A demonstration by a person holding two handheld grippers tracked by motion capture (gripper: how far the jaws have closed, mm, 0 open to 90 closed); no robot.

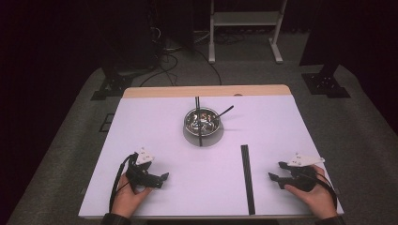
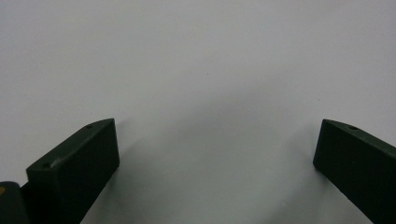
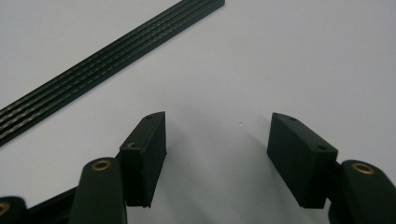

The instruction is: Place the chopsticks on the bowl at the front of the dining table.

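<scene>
A steel bowl (image 1: 202, 121) stands at the middle of the white table (image 1: 150, 126), with thin black sticks (image 1: 198, 122) lying across and in it. A long flat black ribbed strip (image 1: 247, 178) (image 3: 107, 56) lies lengthwise on the table, right of centre. My left gripper (image 1: 162, 180) (image 2: 215, 154) rests near the front left in a hand; its jaws stand wide apart over bare tabletop. My right gripper (image 1: 276, 170) (image 3: 217, 140) sits near the front right, just right of the strip and apart from it, open with nothing between its jaws.
The table's far edge is a wooden band (image 1: 206, 90). Behind it on the grey carpet stand a white frame (image 1: 244, 28), dark stand bases (image 1: 326, 84) and loose cables (image 1: 164, 61). The front table edge runs just below both hands.
</scene>
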